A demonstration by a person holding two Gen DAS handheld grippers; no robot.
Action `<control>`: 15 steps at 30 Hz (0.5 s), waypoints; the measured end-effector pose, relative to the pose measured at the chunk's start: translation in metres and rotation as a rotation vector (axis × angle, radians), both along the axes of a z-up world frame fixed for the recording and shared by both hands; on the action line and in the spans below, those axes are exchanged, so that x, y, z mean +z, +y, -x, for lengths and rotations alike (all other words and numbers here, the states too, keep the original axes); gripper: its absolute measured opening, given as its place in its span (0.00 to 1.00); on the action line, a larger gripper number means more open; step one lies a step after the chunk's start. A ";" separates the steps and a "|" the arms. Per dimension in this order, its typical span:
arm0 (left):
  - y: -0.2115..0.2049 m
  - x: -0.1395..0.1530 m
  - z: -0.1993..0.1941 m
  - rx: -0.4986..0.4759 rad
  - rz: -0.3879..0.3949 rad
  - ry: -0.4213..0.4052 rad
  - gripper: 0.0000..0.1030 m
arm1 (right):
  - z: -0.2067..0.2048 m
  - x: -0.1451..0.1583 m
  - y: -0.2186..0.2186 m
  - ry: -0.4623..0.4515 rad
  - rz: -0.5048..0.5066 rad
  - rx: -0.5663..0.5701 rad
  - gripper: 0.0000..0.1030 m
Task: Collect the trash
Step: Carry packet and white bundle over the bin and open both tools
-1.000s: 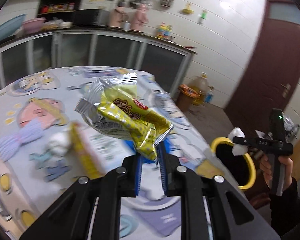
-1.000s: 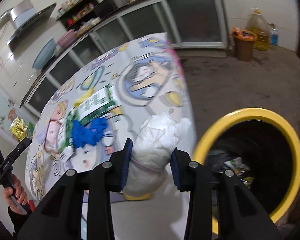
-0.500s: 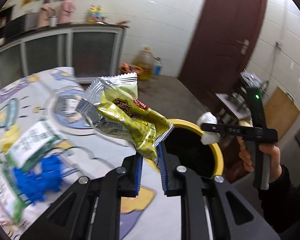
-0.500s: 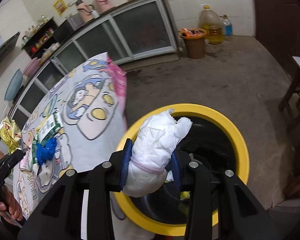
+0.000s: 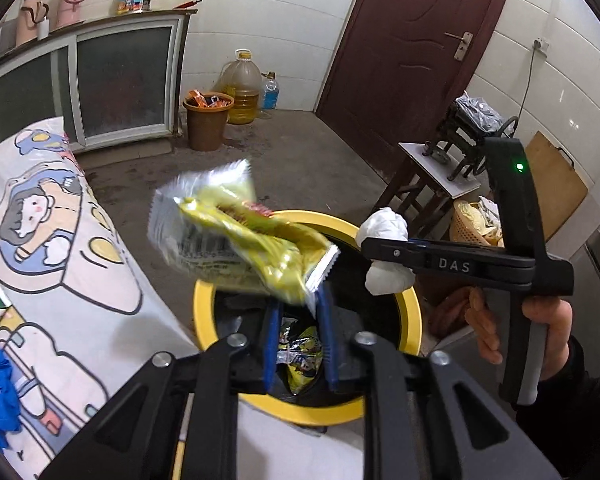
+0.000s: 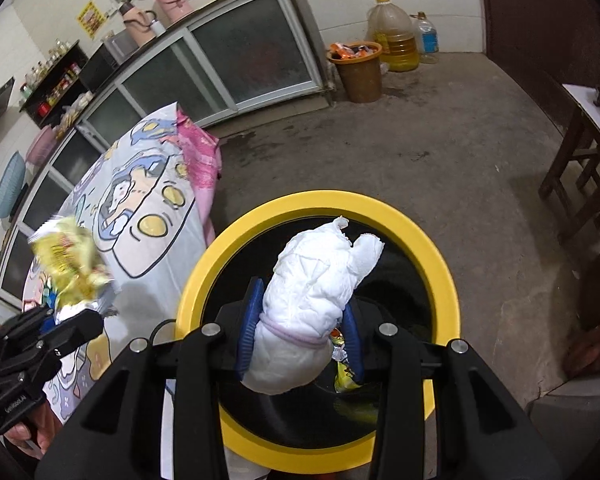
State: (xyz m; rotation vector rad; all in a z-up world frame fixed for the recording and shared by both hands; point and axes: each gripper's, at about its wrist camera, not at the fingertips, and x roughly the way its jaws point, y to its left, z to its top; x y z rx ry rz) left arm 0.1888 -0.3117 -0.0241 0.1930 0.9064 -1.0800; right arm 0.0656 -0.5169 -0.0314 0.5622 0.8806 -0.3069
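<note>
Left gripper (image 5: pixel 297 332) fingers parted, yellow snack wrapper (image 5: pixel 239 240) blurred, tumbling above yellow-rimmed bin (image 5: pixel 203 300); could drift onto table (image 5: pixel 59 264). Right gripper (image 6: pixel 300 336) clamped on white wad (image 6: pixel 316 292) over bin.

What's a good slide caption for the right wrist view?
Right gripper holds a wad of white tissue above the yellow-rimmed trash bin.

Both wrist views above bin (image 5: pixel 408 312)
</note>
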 end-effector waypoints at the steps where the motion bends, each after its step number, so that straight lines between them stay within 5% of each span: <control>1: -0.001 0.000 -0.001 0.005 0.007 0.005 0.48 | 0.002 0.000 -0.002 0.000 -0.003 -0.010 0.46; 2: 0.000 0.000 -0.001 0.017 0.015 0.000 0.66 | 0.004 -0.001 -0.006 0.000 -0.004 -0.023 0.50; 3: 0.000 0.000 0.000 0.025 0.023 -0.010 0.69 | 0.005 -0.001 -0.008 0.001 -0.004 -0.030 0.51; 15: 0.056 0.011 -0.008 0.132 0.063 -0.006 0.72 | 0.011 0.010 0.003 -0.033 0.023 0.007 0.51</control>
